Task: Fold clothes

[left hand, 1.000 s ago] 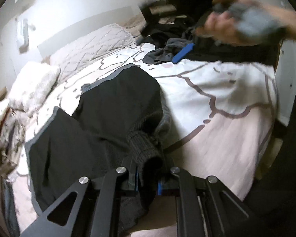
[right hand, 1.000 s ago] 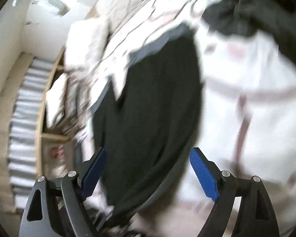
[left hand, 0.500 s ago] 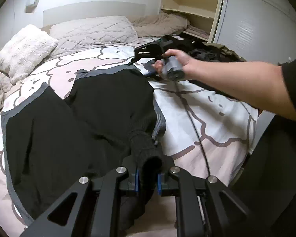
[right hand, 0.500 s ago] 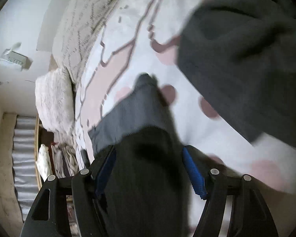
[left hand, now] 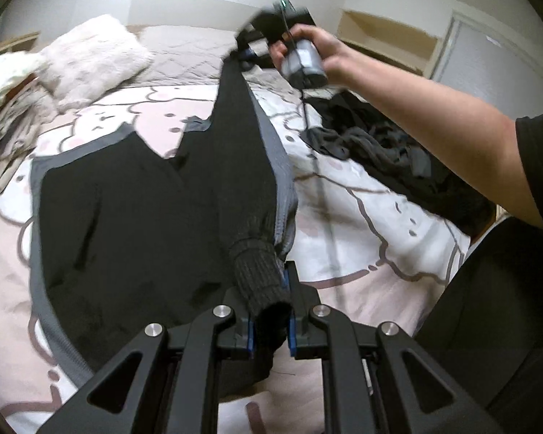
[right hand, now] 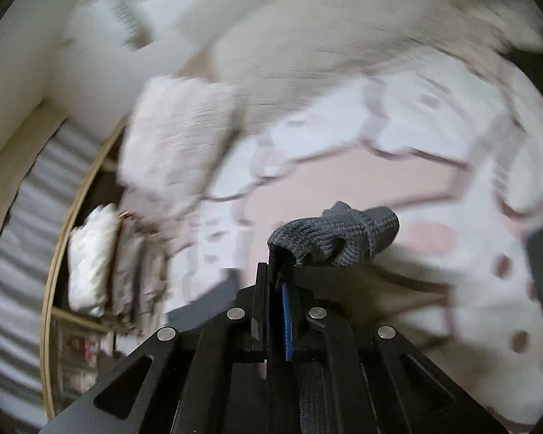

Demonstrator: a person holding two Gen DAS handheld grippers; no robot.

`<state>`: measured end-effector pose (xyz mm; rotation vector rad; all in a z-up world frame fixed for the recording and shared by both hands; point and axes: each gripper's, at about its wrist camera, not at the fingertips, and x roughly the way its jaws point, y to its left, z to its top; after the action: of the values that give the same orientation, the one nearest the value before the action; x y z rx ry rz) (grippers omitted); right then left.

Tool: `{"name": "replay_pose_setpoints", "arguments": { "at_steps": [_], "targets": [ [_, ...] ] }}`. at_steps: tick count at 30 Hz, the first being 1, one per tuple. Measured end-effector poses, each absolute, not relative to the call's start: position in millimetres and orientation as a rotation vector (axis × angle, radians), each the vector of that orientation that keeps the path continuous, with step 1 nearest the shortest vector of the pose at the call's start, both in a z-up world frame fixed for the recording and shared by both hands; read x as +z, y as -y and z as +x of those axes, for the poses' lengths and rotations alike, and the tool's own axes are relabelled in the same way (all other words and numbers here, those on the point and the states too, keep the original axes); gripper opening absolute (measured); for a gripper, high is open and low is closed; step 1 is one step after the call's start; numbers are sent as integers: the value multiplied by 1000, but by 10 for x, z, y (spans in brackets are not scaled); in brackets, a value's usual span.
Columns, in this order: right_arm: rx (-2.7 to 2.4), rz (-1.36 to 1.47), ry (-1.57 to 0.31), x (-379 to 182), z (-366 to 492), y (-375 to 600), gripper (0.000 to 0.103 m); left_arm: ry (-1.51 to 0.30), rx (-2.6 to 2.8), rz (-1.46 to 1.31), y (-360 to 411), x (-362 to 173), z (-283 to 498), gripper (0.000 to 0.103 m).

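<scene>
A black garment with grey trim (left hand: 134, 209) lies spread on the bed. My left gripper (left hand: 269, 322) is shut on its ribbed black cuff (left hand: 260, 275) near the bed's front edge. My right gripper (left hand: 249, 50), seen far off in the left wrist view, is shut on the garment's far grey-trimmed corner and holds it lifted above the bed, so the cloth stretches between both grippers. In the blurred right wrist view that gripper (right hand: 284, 282) pinches a grey ribbed hem (right hand: 336, 238).
The bed has a pink and white patterned cover (left hand: 362, 224). A pile of dark clothes (left hand: 398, 152) lies at the right. A fluffy white pillow (left hand: 90, 58) and quilted pillows are at the head. Shelves with clutter (right hand: 101, 271) stand beside the bed.
My right gripper closed on the garment's far corner and lifted it up off the bed. My left gripper kept its hold on the cuff.
</scene>
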<state>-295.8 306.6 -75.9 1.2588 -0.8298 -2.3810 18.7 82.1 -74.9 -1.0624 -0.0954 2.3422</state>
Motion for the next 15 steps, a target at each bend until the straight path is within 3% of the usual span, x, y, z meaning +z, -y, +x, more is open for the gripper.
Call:
{"name": "replay_pose_setpoints", "arguments": {
  "at_steps": [9, 15],
  "targets": [
    [-2245, 1227, 579, -509, -3319, -1162, 7, 289, 2451, -1109, -144, -779, 368, 13],
    [-2165, 1484, 254, -1221, -3499, 136, 7, 409, 2419, -1422, 208, -1287, 275, 13]
  ]
}}
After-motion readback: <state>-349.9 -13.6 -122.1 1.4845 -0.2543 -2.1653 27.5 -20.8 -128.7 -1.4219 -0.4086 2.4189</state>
